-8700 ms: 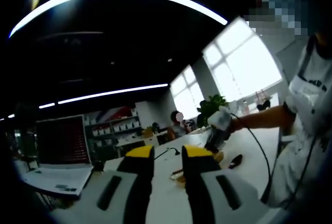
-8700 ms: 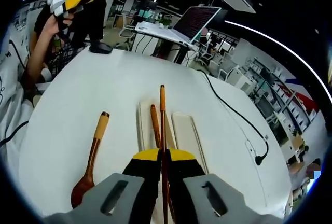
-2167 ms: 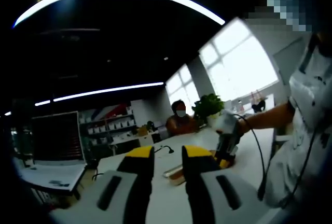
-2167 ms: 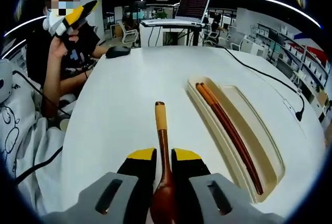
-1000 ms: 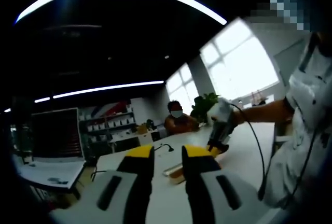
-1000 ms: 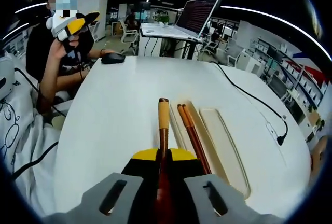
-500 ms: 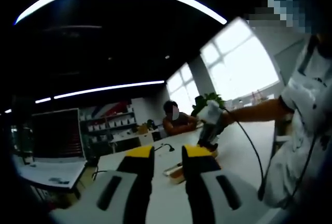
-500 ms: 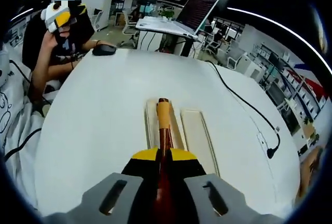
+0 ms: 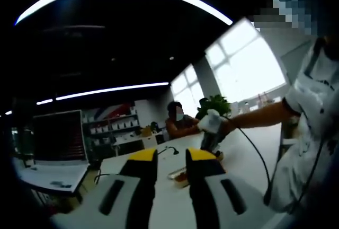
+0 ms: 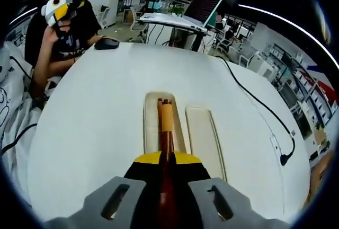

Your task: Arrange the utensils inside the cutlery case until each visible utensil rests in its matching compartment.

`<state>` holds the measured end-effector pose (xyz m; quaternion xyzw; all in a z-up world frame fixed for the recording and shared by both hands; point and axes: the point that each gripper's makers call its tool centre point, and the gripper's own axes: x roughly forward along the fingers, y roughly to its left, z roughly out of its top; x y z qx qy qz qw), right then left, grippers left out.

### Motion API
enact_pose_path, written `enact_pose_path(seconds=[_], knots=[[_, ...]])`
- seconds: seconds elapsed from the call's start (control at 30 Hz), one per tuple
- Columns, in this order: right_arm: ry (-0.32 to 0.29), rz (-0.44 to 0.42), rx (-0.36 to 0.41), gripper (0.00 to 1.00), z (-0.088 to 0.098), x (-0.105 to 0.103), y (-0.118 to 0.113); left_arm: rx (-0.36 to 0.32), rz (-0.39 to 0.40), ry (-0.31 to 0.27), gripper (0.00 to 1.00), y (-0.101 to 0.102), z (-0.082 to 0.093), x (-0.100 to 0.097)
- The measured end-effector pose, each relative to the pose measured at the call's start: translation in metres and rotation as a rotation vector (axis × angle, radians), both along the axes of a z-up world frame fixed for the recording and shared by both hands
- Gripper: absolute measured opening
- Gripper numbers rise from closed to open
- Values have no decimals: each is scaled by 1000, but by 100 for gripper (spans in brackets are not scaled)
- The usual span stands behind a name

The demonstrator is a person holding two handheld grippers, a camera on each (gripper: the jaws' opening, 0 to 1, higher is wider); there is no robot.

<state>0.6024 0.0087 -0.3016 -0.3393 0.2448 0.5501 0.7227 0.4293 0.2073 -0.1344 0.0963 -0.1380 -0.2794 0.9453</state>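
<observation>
My right gripper (image 10: 164, 158) is shut on a brown wooden spoon (image 10: 166, 125). The spoon's tan handle end points away from me, above the left compartment of the cream cutlery case (image 10: 150, 128). A pair of brown chopsticks (image 10: 159, 103) lies in that left compartment, mostly hidden under the spoon. The right compartment (image 10: 204, 133) holds nothing. My left gripper (image 9: 172, 156) is open in the air with nothing between its jaws, and it appears again at the far left, the left gripper (image 10: 60, 7) raised in a hand. In the left gripper view the right gripper (image 9: 210, 133) hangs over the case (image 9: 179, 174).
An open laptop (image 10: 204, 3) stands at the table's far edge, and a black mouse (image 10: 107, 42) lies near a person's arm. A black cable (image 10: 253, 106) runs down the right side to a plug (image 10: 286, 159). White table (image 10: 90, 117) spreads left of the case.
The right gripper laid the chopsticks in the case, took up the spoon from the table, and has carried it over the left compartment. The left gripper has stayed raised and open.
</observation>
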Motion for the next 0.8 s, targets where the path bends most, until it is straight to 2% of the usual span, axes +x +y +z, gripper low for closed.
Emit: enact_pose_path(seconds=[0.57, 0.8], knots=[[10, 62, -9, 4, -4, 2, 6, -5, 4, 8, 22, 3, -1, 5], [39, 82, 2, 4, -9, 0, 9, -3, 3, 7, 22, 3, -1, 5]])
